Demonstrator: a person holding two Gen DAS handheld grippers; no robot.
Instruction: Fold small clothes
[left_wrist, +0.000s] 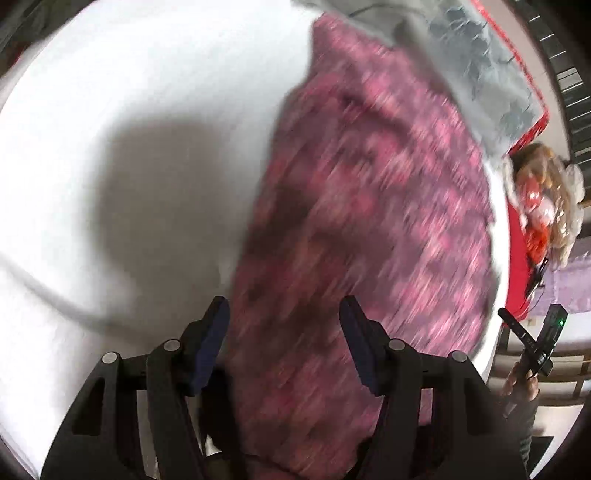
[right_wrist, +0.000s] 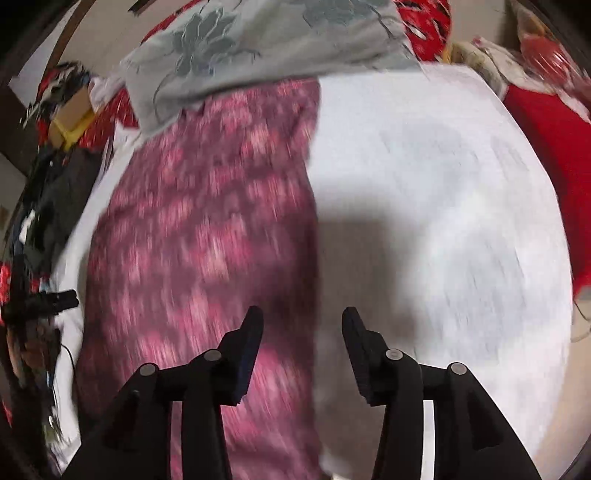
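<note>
Now | pink patterned garment (left_wrist: 369, 221) flat on white sheet (left_wrist: 147, 110) | left gripper (left_wrist: 284, 310) spread above it | right gripper (right_wrist: 303, 321) spread over its edge, empty

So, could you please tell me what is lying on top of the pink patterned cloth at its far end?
A grey floral cloth overlaps the far end of the pink patterned cloth. How far the pink one runs beneath is hidden.

Both wrist cameras are looking steeply down along their own fingers, close over the white surface (left_wrist: 129, 92), sharing the pink patterned cloth (left_wrist: 369, 221) from opposite sides.
</note>
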